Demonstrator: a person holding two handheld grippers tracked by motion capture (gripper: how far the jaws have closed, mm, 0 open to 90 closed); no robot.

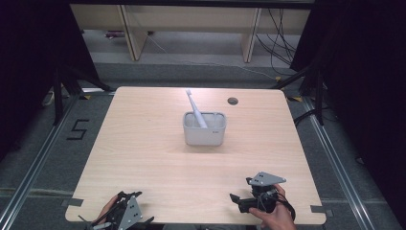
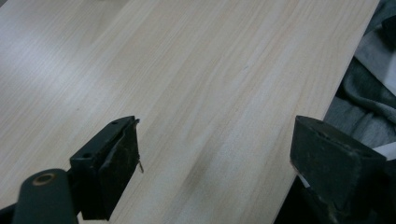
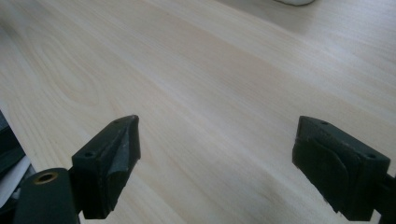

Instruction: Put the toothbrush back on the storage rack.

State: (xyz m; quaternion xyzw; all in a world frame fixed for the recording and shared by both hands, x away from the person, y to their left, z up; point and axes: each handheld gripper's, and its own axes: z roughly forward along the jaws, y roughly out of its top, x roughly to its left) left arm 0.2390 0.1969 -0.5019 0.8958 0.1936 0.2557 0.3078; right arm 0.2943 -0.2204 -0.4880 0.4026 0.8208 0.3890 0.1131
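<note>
Resting wide open and empty at the near table edge, the left gripper (image 1: 125, 207) and right gripper (image 1: 245, 201) seem idle, so the next move is probably reaching forward to the toothbrush (image 1: 195, 108) leaning in the grey holder (image 1: 204, 134).

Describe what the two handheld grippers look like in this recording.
Both are black. The left gripper and right gripper each carry a grey three-cornered plate on top. Each has two blocky black fingers with small screw holes, and a brass-ringed hole shows at the base. A black cable loops from the right one.

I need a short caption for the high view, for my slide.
Both grippers, left and right, rest open near the table edge; toothbrush leans in grey container.
</note>
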